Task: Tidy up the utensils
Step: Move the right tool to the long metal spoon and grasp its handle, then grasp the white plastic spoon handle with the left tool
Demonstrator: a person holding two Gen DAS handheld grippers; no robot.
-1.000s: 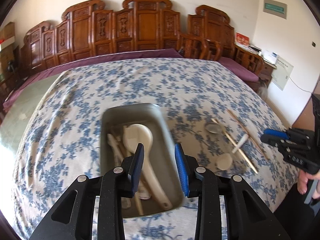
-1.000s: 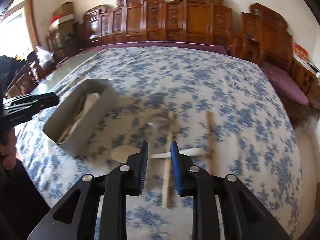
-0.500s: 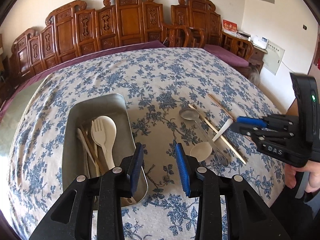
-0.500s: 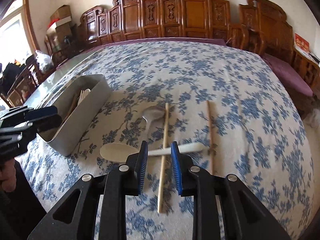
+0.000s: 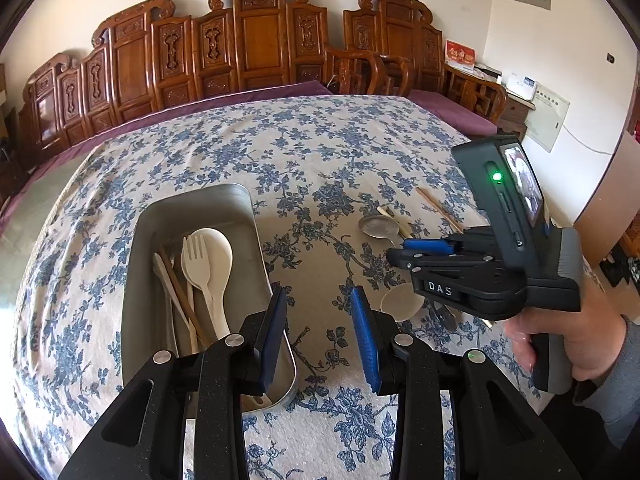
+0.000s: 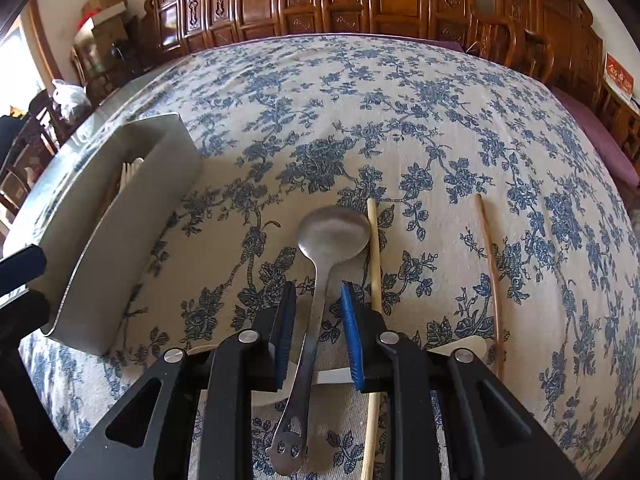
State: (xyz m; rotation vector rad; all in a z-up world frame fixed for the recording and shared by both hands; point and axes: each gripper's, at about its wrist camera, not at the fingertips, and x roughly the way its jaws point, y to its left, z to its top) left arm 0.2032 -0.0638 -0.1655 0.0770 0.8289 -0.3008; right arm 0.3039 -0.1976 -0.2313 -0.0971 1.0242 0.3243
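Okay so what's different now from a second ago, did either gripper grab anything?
The right gripper came down over the loose utensils; its jaws are closing with the metal spoon handle between them, not yet clamped. The left gripper shifted off the metal tray toward its right rim and holds nothing. The two chopsticks, the white spoon and the tray's contents stayed put.

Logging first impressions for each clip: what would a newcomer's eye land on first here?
Probably the metal spoon lying on the blue-flowered tablecloth, its handle between the closing blue fingers of the right gripper, which do not yet press it. Next, the steel tray at left, already holding a white fork and a white spoon. Two chopsticks and another white spoon still lie loose.
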